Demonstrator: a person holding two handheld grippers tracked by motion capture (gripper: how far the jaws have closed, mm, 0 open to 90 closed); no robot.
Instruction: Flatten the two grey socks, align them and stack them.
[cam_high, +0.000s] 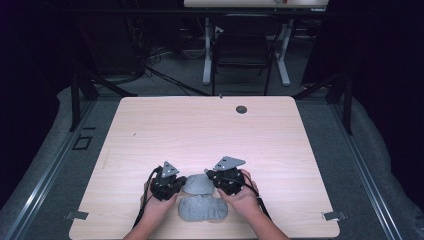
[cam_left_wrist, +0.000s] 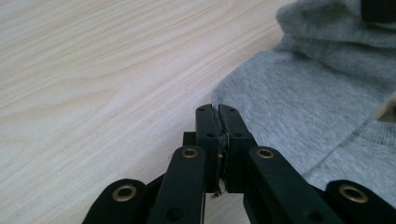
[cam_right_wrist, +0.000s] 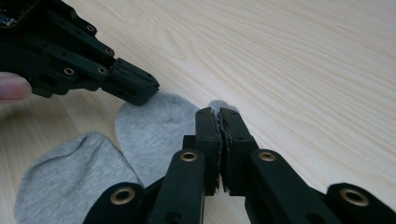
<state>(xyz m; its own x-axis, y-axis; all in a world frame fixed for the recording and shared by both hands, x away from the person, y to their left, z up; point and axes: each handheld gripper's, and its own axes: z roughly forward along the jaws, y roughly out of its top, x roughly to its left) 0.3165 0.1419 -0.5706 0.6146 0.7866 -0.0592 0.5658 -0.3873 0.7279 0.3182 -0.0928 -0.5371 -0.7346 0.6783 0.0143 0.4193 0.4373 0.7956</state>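
We see a pale wooden table (cam_high: 210, 135) with a person's two hands coming in from the near edge, each holding a black gripper. Between the grippers lie grey socks (cam_high: 202, 200): one piece (cam_high: 198, 184) sits directly between the two tools, and a second, wider piece (cam_high: 201, 208) lies just nearer the table's front edge, touching or overlapping the first. The left gripper (cam_high: 181, 184) rests at the left end of the upper sock, its grey three-cornered plate tilted upward. In the left gripper view its jaws stand pressed together, with a thin sliver of something light caught in the seam between them; the grey fabric (cam_left_wrist: 299, 102) spreads just to the right of the tips and beneath them. We cannot tell for certain from that view how much cloth is pinched, but in the right gripper view the left gripper (cam_right_wrist: 142, 91) has its tip down on the sock's (cam_right_wrist: 154, 126) edge. The right gripper (cam_high: 214, 179) sits at the right end of the same sock. In its own view the jaws are closed tight, with a small fold of grey cloth (cam_right_wrist: 219, 105) poking out at the tips, so we record it as clamped on the sock. A dark round grommet (cam_high: 241, 109) sits near the far edge of the table. Beyond the table stands a dark chair (cam_high: 242, 52).
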